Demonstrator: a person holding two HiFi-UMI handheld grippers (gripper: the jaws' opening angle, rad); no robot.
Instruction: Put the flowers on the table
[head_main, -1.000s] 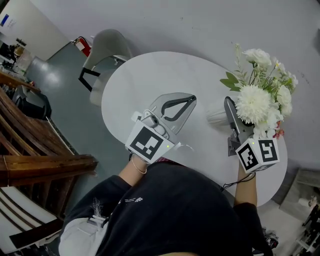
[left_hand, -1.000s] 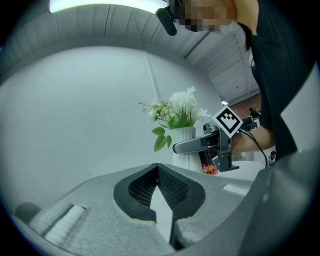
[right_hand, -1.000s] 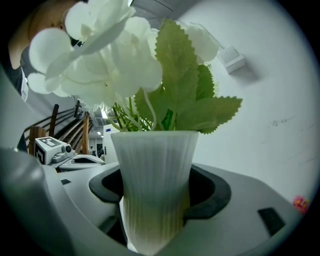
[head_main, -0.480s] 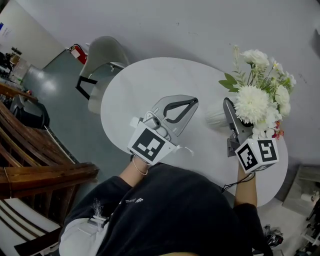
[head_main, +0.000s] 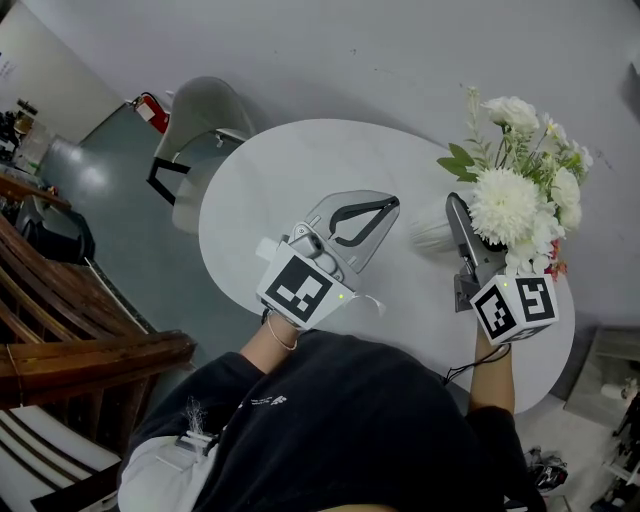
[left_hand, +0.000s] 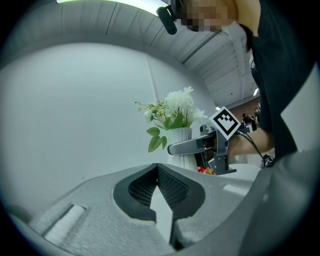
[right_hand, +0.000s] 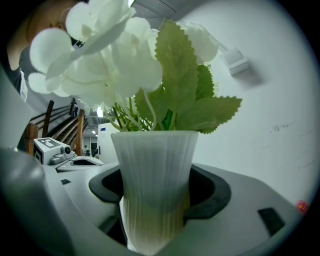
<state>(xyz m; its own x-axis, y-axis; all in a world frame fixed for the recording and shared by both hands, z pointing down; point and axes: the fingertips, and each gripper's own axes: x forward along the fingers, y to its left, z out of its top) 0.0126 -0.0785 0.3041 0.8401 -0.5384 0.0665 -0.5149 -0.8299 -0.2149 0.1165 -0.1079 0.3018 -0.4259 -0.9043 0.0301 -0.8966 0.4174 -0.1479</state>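
The flowers (head_main: 512, 203) are a bunch of white blooms: one big, round and densely petalled, with several smaller ones around and above it. Toothed green leaves (right_hand: 187, 95) and thin green stems stand among them. A few small red berries (head_main: 556, 267) show at the low edge of the bunch.

The flowers stand in a white vase (right_hand: 152, 185) with fine upright ribs. It is narrow at the waist and flares toward the rim. The vase is upright in both gripper views.

The right gripper (head_main: 455, 216) is clamped on the vase, with a dark pad pressing on each side of the narrow waist. The flowers rise above the jaws.

The vase is over the right part of the round white table (head_main: 290, 170), close to the grey wall (head_main: 400, 50). Its foot is hidden, so I cannot tell whether it touches the tabletop.

The left gripper (left_hand: 157, 169) is over the middle of the table, apart from the vase. Its jaw tips are pressed together and nothing is between them.

A grey chair (head_main: 205, 110) stands at the table's far left edge, and a red fire extinguisher (head_main: 152, 112) is just beside it. The person (head_main: 340, 420) wears a dark top.
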